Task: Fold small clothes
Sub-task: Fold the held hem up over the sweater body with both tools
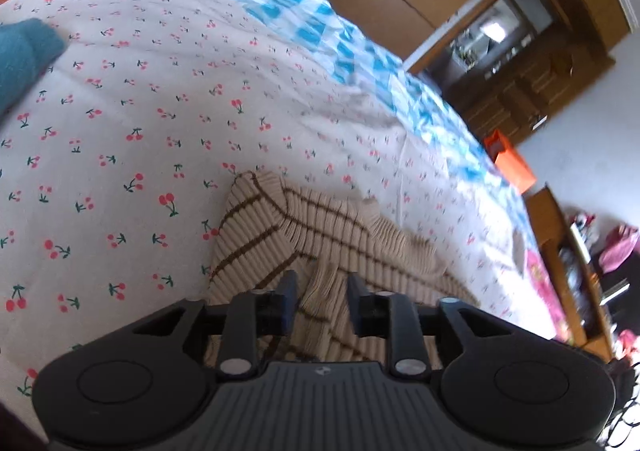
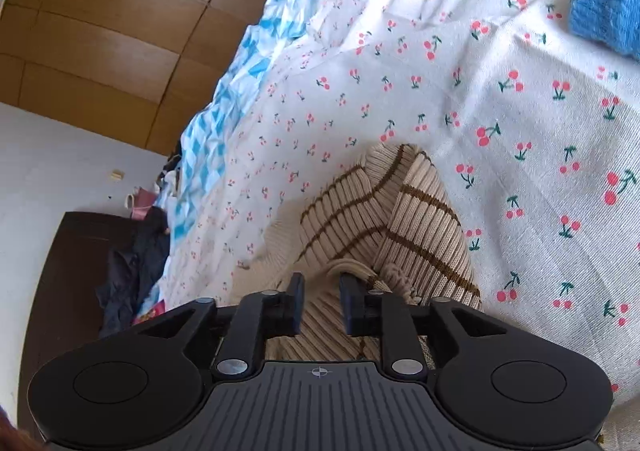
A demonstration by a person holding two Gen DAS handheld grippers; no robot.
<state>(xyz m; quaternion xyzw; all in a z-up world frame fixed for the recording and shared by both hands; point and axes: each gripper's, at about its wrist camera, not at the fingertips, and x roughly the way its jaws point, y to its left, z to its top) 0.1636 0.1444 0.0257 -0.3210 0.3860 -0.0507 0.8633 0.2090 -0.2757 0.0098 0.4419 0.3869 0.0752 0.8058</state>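
The bed lies open across its cherry sheet ahead of both grippers, with nothing standing on that stretch. The striped knit (folded, bunched at the near edge) fills the room right before the fingers. A blue knit lies well apart at the far side.

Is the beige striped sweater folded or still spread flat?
Folded, at least partly: the beige striped sweater has a doubled layer whose stripes cross those beneath, on the cherry-print sheet.
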